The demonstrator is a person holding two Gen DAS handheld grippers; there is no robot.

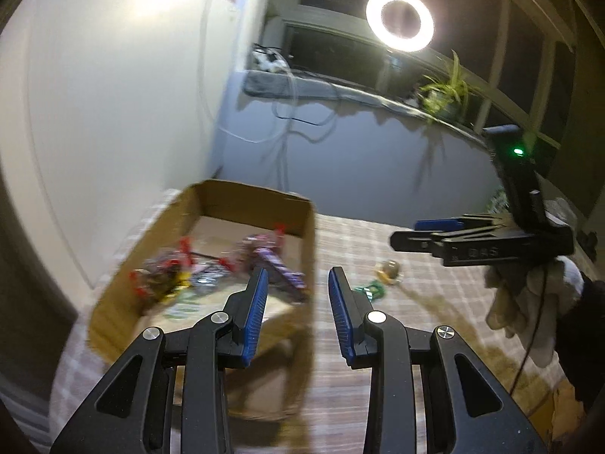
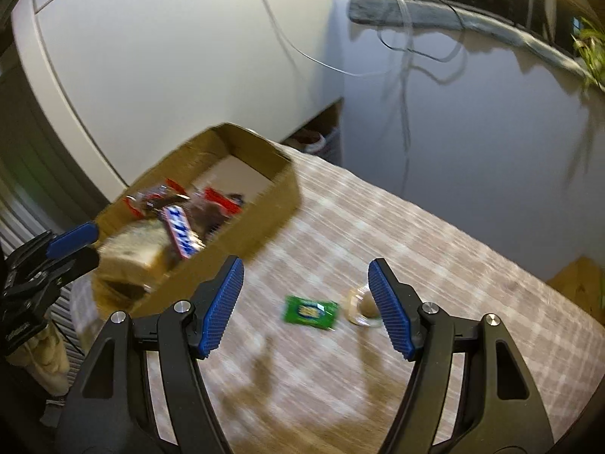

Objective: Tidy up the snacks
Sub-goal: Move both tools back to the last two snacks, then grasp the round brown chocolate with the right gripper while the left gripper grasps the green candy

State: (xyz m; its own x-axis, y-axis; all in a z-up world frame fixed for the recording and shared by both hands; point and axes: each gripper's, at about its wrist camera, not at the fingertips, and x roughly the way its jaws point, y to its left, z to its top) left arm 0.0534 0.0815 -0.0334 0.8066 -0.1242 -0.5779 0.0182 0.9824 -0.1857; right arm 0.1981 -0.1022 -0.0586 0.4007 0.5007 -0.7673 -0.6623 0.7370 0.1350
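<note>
Here the surface (image 2: 416, 234) wears a pale checked cloth and stands in the corner of a room, with a white cabinet front (image 1: 113, 94) to the left and a grey-blue wall (image 1: 378, 151) behind. Loose cables (image 1: 287, 113) hang down that wall from a grey sill (image 1: 302, 87), where a green plant (image 1: 446, 90) sits under dark window panes and a lit ring light (image 1: 399, 20). A cardboard box (image 2: 261, 208) sits at the left part of the surface, open on top, with a blurred jumble of wrapped snacks (image 2: 181, 223) inside. Two pieces lie out on the cloth, well apart from the box: a green packet (image 2: 310, 312) and, just beside it, a small clear-wrapped sweet (image 2: 365, 308). The left gripper (image 1: 298, 314) hovers over the near right wall of the box with its blue pads moderately apart and nothing between them. The right gripper (image 2: 306, 306) hangs above the two loose pieces, spread wide and empty, the green packet showing between its pads.
</note>
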